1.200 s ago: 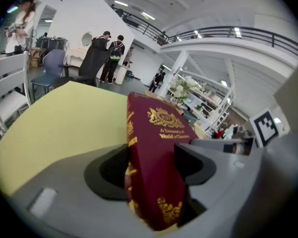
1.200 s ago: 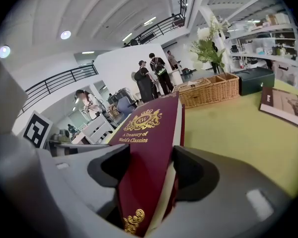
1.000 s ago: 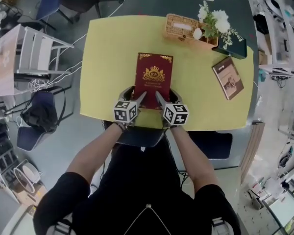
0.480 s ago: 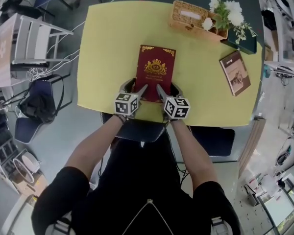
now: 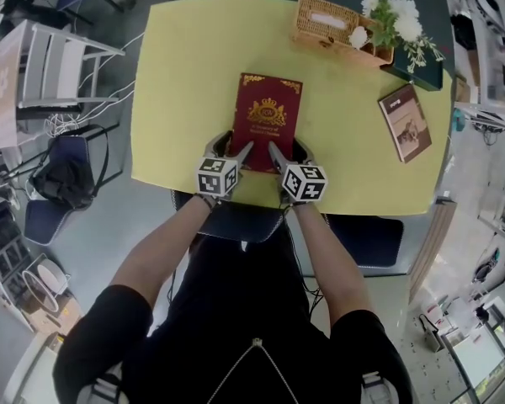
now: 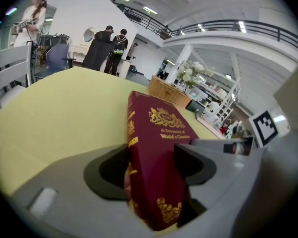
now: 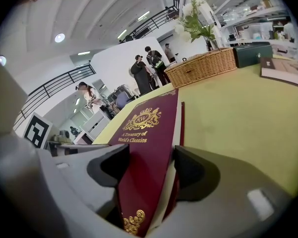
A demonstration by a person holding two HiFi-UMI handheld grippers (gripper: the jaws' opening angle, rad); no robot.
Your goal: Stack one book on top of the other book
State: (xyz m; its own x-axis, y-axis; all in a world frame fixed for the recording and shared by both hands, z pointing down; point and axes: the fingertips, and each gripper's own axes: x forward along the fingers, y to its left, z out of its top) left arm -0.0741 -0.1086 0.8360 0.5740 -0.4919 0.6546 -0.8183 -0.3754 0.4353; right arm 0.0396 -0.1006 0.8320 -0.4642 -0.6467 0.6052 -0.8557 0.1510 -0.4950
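Left gripper [image 5: 230,151] jaws are narrowed right down onto the near-left corner of the dark red hardback book [image 5: 268,116] w/ gold crest & lettering. Left gripper view shows the book wedged btwn both pads, spine side to the left. Right gripper [image 5: 288,153] is the same on the near-right corner: jaws pinched across the book's thickness, page-edge side showing in right gripper view. Each jaw pair is only as wide as the book is thick, nothing else in either.

I've got both grippers side by side at the near edge of the yellow rounded-corner table [image 5: 185,74], close but apart. Red book lies lengthwise near-to-far, approx centre of table, near end close to the near edge. Can't tell if that end is off the surface.

Second item, small brown book w/ picture cover [image 5: 404,122], lies flat at right side of table, well apart from the red one, no gripper on it.

Far side: woven wicker basket [image 5: 324,23], white flower bunch [image 5: 391,19] just right of it, dark green box [image 5: 421,74] at far-right corner, just beyond the brown book.

Bkgd in gripper views: people [image 7: 144,68] standing, white walls, balcony railing [image 6: 248,26].
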